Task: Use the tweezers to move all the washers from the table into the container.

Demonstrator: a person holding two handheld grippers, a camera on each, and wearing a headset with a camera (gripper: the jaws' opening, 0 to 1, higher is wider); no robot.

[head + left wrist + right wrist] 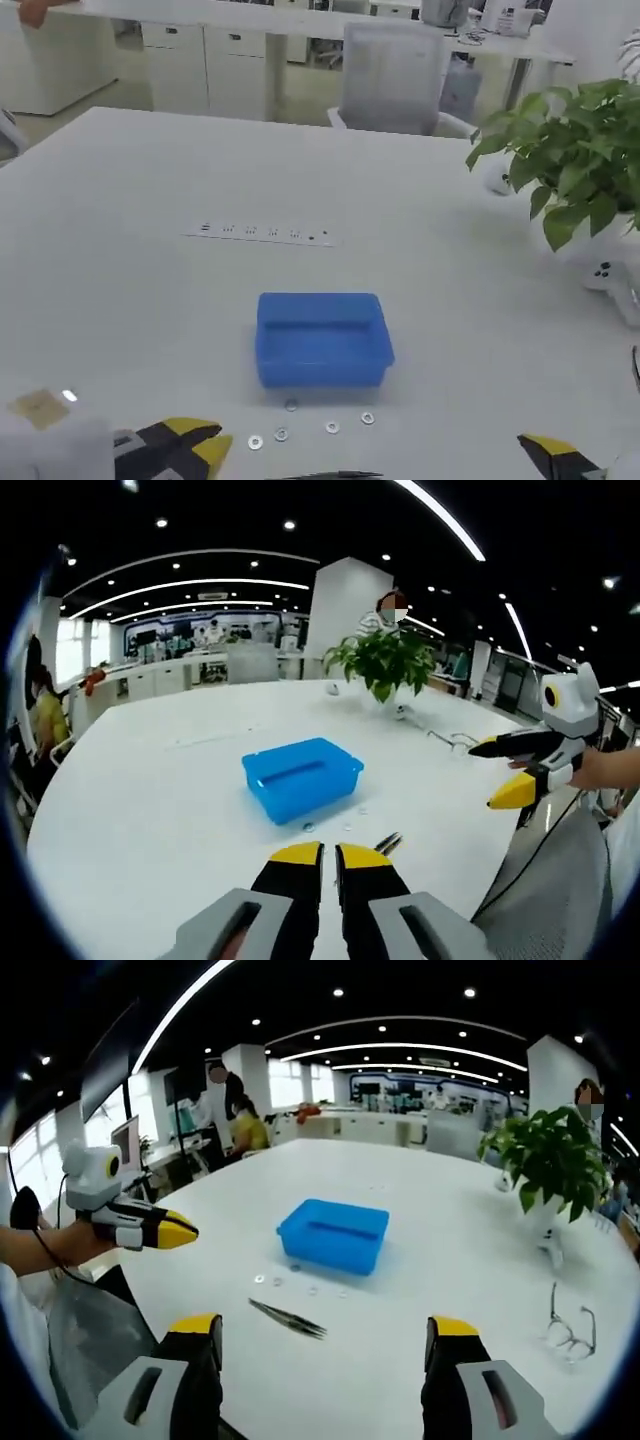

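A blue container (320,340) stands open on the white table (150,300). Several small washers (332,427) lie scattered just in front of it. The dark tweezers (288,1318) lie on the table nearer me than the washers (313,1289), untouched. My left gripper (330,855) is shut with nothing in it and hovers short of the container (298,775); in the head view it (212,442) sits at the bottom left. My right gripper (325,1327) is wide open above the table, its jaws either side of the tweezers and well back from them.
A potted plant (580,160) stands at the right of the table, with a pair of glasses (570,1325) nearby. A power strip (262,233) lies flush in the table behind the container. A grey chair (395,80) stands at the far edge.
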